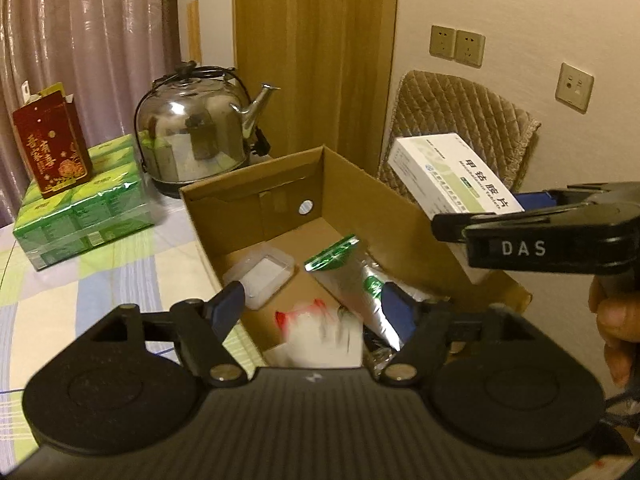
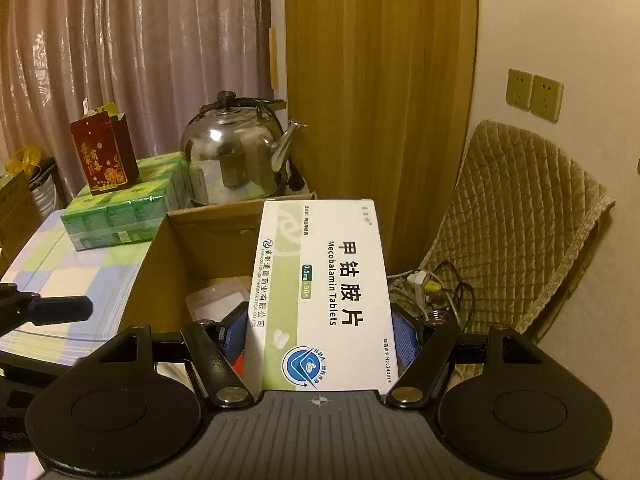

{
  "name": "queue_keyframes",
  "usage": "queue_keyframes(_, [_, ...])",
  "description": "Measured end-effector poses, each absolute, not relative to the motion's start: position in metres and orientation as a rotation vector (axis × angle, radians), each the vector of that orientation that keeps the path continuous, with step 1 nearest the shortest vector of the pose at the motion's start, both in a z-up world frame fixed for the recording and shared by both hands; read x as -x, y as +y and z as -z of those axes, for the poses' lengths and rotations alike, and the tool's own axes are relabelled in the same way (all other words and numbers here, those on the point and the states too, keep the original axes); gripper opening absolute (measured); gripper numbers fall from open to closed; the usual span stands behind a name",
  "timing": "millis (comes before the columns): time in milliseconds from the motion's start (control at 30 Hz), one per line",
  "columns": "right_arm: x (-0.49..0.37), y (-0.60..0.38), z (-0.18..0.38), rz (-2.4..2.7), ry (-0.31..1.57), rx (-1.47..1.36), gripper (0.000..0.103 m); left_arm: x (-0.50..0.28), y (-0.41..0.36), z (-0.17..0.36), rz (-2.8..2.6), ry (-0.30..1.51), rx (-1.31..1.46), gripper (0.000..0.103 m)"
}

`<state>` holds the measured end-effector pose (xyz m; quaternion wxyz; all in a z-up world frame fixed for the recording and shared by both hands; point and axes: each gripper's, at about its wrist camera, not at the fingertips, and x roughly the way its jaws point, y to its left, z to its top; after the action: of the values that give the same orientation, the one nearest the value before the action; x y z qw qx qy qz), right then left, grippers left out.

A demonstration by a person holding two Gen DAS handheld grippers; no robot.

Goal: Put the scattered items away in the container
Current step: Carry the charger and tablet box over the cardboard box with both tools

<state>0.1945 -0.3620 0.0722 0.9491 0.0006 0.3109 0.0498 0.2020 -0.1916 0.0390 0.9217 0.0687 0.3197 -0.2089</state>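
Mecobalamin Tablets box — clamped by right gripper (marked DAS).

Steel kettle beside red gift bag atop green tissue packs; quilted chair near wall sockets.

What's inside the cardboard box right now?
In the cardboard box: a clear plastic container, a silver-green foil pouch and a blurred white-and-red item. The left tool covers the box's near end.
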Motion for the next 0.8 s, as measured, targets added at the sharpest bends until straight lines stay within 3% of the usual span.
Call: queue_keyframes(800, [-0.205,-0.319,-0.049,-0.205,0.715,0.036,0.068,-0.169,-0.128,-0.035,0.328,0.686,-0.124,0.081])
